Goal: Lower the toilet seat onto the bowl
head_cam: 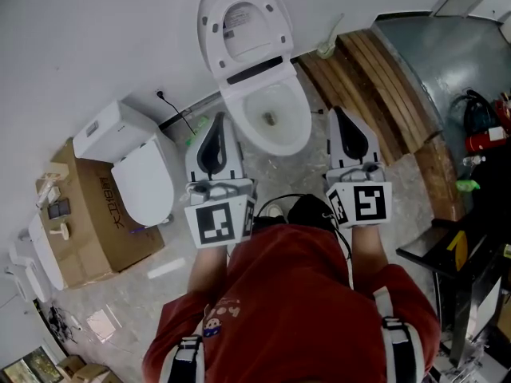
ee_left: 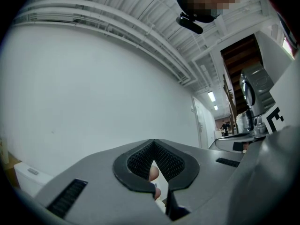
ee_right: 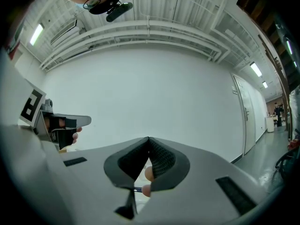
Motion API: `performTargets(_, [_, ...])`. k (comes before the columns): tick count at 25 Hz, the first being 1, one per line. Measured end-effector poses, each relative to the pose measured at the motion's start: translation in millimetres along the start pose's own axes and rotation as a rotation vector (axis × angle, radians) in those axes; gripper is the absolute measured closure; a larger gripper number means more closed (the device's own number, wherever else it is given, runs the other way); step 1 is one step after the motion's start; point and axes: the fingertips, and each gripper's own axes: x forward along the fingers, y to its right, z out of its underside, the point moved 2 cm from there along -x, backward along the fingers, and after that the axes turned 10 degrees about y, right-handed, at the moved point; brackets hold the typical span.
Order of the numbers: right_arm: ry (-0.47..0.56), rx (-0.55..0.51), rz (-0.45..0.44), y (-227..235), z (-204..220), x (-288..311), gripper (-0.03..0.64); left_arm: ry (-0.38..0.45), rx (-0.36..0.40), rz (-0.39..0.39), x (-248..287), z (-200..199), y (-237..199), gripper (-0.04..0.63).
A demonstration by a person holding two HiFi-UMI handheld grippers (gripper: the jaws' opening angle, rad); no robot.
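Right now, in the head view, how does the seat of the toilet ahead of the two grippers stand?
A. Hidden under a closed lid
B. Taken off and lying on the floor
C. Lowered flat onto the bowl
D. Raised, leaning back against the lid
D: the toilet seat stands upright against the lid, and the bowl below it lies open.

The person wore a red short-sleeved shirt (head_cam: 295, 294) with a small cartoon print (head_cam: 214, 323), under white straps (head_cam: 397, 341) with black buckles. The left gripper (head_cam: 223, 120) and right gripper (head_cam: 334, 112) were grey with black textured pads (ee_left: 139, 161), each bearing a black-and-white marker cube (head_cam: 217, 223).
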Motion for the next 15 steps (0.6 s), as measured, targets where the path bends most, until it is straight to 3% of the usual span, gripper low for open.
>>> performTargets(15, [-0.013, 0.052, -0.034, 58, 36, 74, 0.604, -0.029, 0.025, -0.033, 85, 35, 10, 0.583])
